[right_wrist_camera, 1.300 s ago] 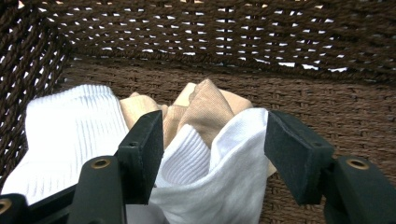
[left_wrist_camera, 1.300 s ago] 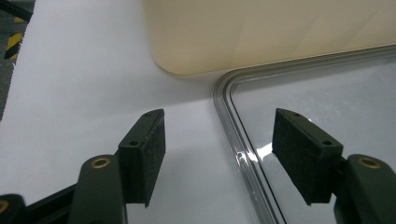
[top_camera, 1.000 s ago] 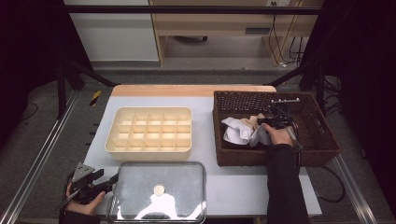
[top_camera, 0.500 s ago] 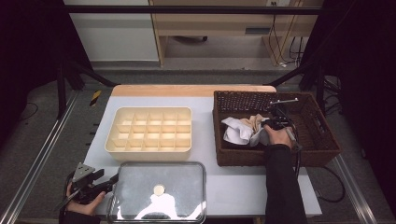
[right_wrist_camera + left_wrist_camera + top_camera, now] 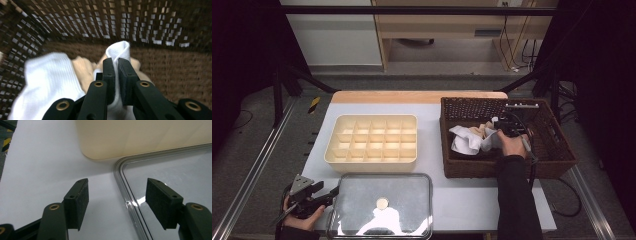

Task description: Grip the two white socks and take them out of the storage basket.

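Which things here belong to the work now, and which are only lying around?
In use:
right gripper, jaws just closed
pinched white ribbed sock
dark woven wicker basket
cream plastic compartment tray

Lying about:
clear lid with grey rim
yellow-and-black tool on floor

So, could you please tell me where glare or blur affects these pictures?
High view: lamp glare on the clear lid, dark surroundings. Right gripper view: basket weave is blurred, the pinched white sock sharper. Left gripper view: crisp, small highlight on the lid's rim.
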`<state>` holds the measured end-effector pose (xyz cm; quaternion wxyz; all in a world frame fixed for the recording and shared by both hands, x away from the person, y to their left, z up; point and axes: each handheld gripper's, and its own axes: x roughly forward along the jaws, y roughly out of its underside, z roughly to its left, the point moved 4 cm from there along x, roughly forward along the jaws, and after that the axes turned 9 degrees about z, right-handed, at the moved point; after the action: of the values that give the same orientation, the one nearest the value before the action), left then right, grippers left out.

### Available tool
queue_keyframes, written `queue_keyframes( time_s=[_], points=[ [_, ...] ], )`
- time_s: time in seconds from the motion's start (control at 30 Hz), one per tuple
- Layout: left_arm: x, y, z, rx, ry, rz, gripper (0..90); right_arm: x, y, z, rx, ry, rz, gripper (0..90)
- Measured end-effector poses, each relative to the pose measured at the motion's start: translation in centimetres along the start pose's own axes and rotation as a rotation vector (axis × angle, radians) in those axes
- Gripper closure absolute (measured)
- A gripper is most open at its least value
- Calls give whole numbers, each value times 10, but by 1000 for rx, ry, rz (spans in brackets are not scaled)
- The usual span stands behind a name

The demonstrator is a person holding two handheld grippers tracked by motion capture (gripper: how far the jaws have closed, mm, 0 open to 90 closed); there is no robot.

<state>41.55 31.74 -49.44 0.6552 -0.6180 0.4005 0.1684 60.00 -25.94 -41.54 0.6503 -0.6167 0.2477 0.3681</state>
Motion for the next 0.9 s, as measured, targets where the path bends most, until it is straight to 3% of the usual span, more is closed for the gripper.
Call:
queue_keyframes(
  time_s=[0.43, 0.9],
  points=[
    [0, 0, -1, 0, 2, -5, 348, -50, -14, 24, -83, -77, -205, 848],
    [0, -1, -2, -3, 6, -11, 346, -96, -26, 62, -180, -180, -326, 849]
  ],
)
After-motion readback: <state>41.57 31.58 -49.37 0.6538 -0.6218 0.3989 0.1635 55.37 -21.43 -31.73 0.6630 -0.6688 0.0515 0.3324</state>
